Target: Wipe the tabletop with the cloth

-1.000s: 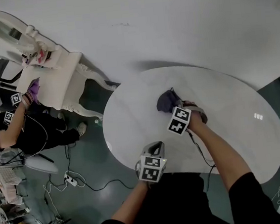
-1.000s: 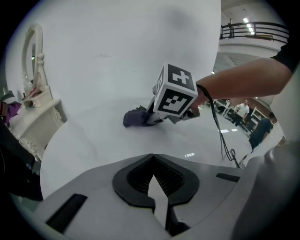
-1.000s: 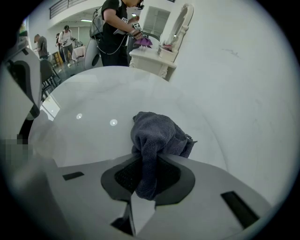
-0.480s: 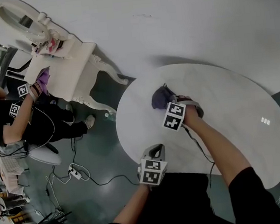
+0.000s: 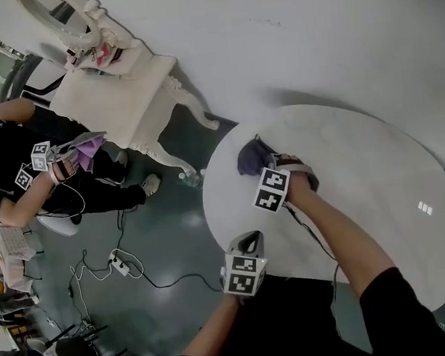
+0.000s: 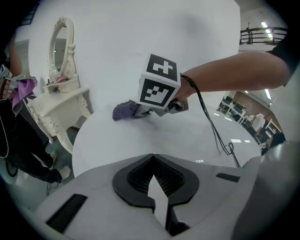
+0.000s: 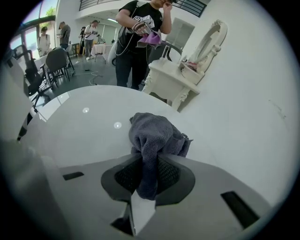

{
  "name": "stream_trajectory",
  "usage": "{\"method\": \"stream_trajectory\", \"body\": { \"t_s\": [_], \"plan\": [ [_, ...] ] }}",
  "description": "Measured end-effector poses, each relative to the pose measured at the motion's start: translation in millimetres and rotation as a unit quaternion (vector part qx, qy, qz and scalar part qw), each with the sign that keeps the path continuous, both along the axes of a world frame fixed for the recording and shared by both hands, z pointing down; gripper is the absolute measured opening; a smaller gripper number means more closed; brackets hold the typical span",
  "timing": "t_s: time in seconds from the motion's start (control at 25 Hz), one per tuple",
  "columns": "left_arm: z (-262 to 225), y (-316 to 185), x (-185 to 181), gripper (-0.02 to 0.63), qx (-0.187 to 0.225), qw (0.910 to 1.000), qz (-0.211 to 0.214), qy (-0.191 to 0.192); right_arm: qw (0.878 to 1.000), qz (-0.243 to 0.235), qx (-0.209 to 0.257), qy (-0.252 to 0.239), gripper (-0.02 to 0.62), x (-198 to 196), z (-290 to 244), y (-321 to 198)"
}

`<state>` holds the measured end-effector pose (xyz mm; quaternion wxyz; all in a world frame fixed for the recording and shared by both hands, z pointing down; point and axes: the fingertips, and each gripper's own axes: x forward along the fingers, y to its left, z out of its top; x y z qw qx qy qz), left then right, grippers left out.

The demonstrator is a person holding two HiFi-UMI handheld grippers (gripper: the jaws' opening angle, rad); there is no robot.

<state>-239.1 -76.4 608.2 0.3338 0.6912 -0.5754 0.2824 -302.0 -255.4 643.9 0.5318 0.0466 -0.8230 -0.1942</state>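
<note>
Evidently mid-wipe, the right gripper (image 5: 263,164) clamps the bunched grey cloth (image 5: 250,158) at the round table's (image 5: 374,189) far-left edge and should next drag it rightward, while the left gripper (image 5: 246,240) hovers pinched, empty.

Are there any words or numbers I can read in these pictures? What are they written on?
No text here can be read.
Right marker cube: black-and-white squares only, no letters.
Left marker cube: the same, squares only.
White print on a bystander's black T-shirt: too small and blurred to read.
Cloth: no label shows.
Tabletop: plain white, nothing written.
</note>
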Motion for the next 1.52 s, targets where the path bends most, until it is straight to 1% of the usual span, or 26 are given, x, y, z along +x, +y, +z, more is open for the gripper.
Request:
{"method": "stream_trajectory", "body": {
  "t_s": [0.16, 0.32, 0.48, 0.6, 0.76, 0.84, 0.96, 1.12, 1.28, 1.4, 1.52],
  "plan": [
    [-2.2, 8.8, -14.3, 0.006, 0.002, 0.9998, -0.017, -0.004, 1.0, -0.024, 0.003, 0.001, 0.054, -23.8, 1.0, 10.6],
    [-6.5, 21.7, -24.7, 0.006, 0.005, 0.9989, -0.045, -0.011, 0.999, -0.053, 0.007, -0.011, 0.054, -49.3, 0.1, 31.4],
    [-5.5, 33.1, -22.9, 0.006, 0.002, 0.998, -0.063, -0.012, 0.994, -0.108, 0.014, -0.011, 0.054, -64.6, 1.6, 64.5],
    [-4.2, 42.8, -17.4, 0.006, -0.001, 0.9971, -0.076, -0.009, 0.992, -0.124, 0.002, -0.017, 0.054, -63.9, 3.8, 82.3],
    [-3.9, 49.6, -5.8, 0.006, -0.007, 0.9965, -0.083, -0.005, 0.992, -0.109, -0.043, -0.038, 0.054, -51.4, 1.4, 94.7],
    [-2.9, 50.0, 4.4, 0.006, -0.011, 0.9967, -0.081, 0.002, 0.992, -0.102, -0.057, -0.041, 0.054, -41.5, 0.9, 99.1],
    [0.4, 50.4, 25.1, 0.006, -0.019, 0.9973, -0.069, 0.013, 0.992, -0.099, -0.064, -0.037, 0.054, -24.4, 0.2, 106.7],
    [4.7, 49.1, 48.5, 0.006, -0.027, 0.9982, -0.051, 0.02, 0.993, -0.096, -0.059, -0.03, 0.054, -4.0, 0.6, 110.2],
    [5.0, 44.6, 63.5, 0.006, -0.026, 0.9986, -0.041, 0.021, 0.993, -0.083, -0.075, -0.031, 0.054, 19.0, 1.0, 108.6],
    [4.4, 42.2, 77.0, 0.006, -0.024, 0.999, -0.031, 0.02, 0.993, -0.069, -0.087, -0.031, 0.055, 45.0, -0.7, 106.0],
    [3.0, 37.4, 92.7, 0.006, -0.025, 0.9995, -0.011, 0.017, 0.993, -0.049, -0.099, -0.037, 0.055, 73.3, -2.0, 102.0]
  ]
}}
